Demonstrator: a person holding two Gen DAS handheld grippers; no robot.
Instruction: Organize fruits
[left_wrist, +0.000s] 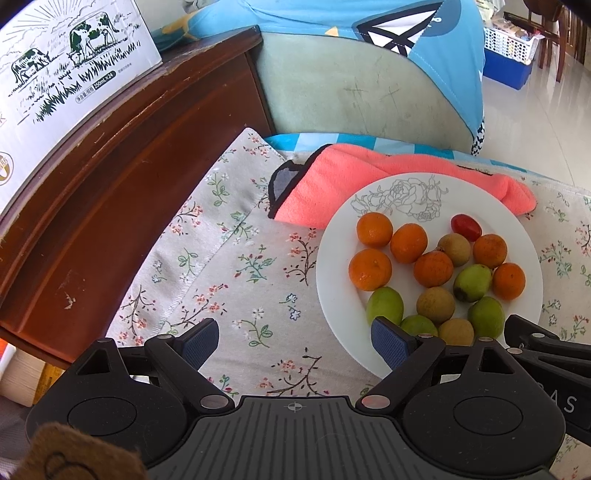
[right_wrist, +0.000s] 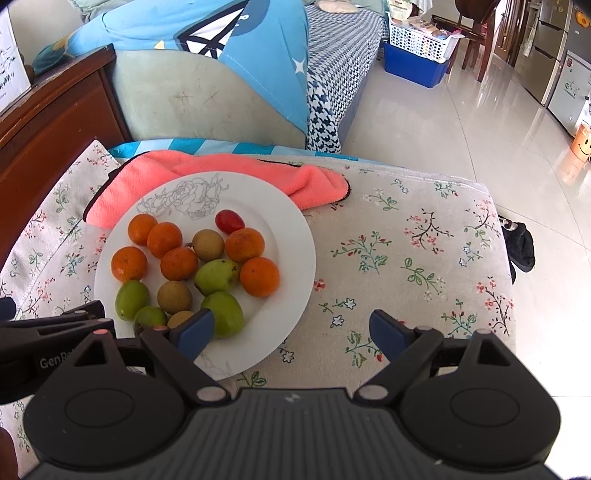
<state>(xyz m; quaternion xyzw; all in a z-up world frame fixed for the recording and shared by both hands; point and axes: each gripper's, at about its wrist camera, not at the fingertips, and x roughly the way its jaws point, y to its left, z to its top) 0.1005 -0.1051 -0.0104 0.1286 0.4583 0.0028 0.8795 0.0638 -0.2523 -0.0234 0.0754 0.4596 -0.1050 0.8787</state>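
Floral cloth covers the table (right_wrist: 406, 236) under us. We hold both tools released and empty: left tool (left_wrist: 295, 343) beside the plate's left edge, right tool (right_wrist: 291, 332) at its near right rim. On the white plate (right_wrist: 291, 236), oranges (right_wrist: 259, 277), green fruits (right_wrist: 223, 314), brown ones and one red lie mixed; the right tool's left finger (right_wrist: 195, 332) is nearest that green fruit.

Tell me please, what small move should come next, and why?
Probably lower the right gripper toward the nearest green fruit on the white plate. Both grippers are open and empty, all fruits lie mixed on that plate, and this fruit sits just beyond the right gripper's left finger.
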